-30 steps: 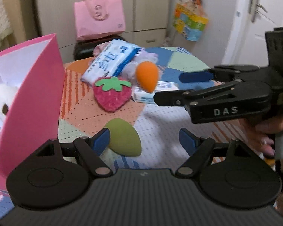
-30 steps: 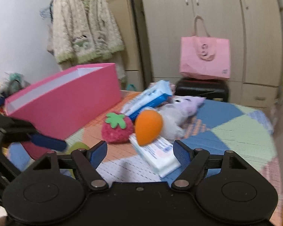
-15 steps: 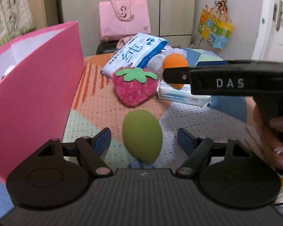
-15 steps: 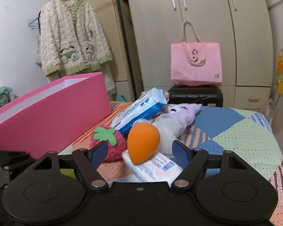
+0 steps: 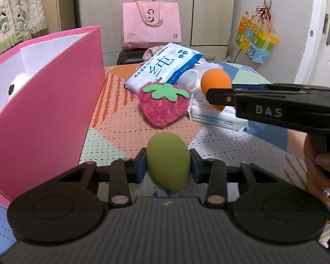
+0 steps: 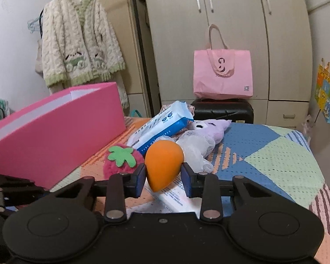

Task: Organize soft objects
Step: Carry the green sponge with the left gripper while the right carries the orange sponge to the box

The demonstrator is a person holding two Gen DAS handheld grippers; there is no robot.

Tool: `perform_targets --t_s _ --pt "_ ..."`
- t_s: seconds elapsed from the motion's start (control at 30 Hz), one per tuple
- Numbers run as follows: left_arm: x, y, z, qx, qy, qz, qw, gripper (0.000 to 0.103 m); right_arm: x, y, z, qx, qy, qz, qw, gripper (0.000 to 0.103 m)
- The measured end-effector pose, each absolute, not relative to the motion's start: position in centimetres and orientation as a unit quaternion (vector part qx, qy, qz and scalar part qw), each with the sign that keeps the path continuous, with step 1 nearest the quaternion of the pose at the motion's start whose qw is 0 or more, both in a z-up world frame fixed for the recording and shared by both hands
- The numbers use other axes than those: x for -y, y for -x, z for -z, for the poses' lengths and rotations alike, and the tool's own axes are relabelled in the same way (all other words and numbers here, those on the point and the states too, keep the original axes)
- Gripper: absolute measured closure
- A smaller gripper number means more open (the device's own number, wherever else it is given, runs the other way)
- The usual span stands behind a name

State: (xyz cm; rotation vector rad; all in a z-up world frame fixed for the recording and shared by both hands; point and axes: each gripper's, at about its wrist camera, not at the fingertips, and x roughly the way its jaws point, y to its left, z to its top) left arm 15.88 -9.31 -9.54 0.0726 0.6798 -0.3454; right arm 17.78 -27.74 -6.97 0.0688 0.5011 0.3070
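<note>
My left gripper [image 5: 168, 167] is shut on a green egg-shaped sponge [image 5: 168, 160] low over the patchwork table cover. My right gripper [image 6: 164, 177] is shut on an orange egg-shaped sponge [image 6: 164, 165], which also shows in the left wrist view [image 5: 215, 81] beside the right gripper's black fingers [image 5: 222, 98]. A pink plush strawberry [image 5: 162, 105] lies between them. An open pink box [image 5: 46, 101] stands at the left with a white plush toy [image 5: 17, 83] inside.
A blue and white wet wipes pack [image 5: 165, 66], a flat tissue pack [image 5: 217, 116], a white mesh puff [image 6: 195, 147] and a purple plush [image 6: 213, 127] lie at the table's back. A pink tote bag [image 6: 223, 74] sits on a black case behind.
Both grippers closed: the left one onto the green sponge, the right one onto the orange sponge. Both moved forward to bring the sponges between their fingers.
</note>
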Motion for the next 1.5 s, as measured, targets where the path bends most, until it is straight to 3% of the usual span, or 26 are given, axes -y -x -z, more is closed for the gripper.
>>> perform_targets --t_s 0.7,1.5 --pt "8.0 -12.7 8.4 -0.387 -0.011 0.194 0.902 0.065 27.3 -12.0 7.3 -0.348 -0.034 -0.153 0.924 0.064" --pt "1.9 -8.7 4.5 -0.446 -0.011 0.231 0.865 0.065 23.2 -8.8 2.6 -0.427 -0.025 -0.304 0.851 0.064"
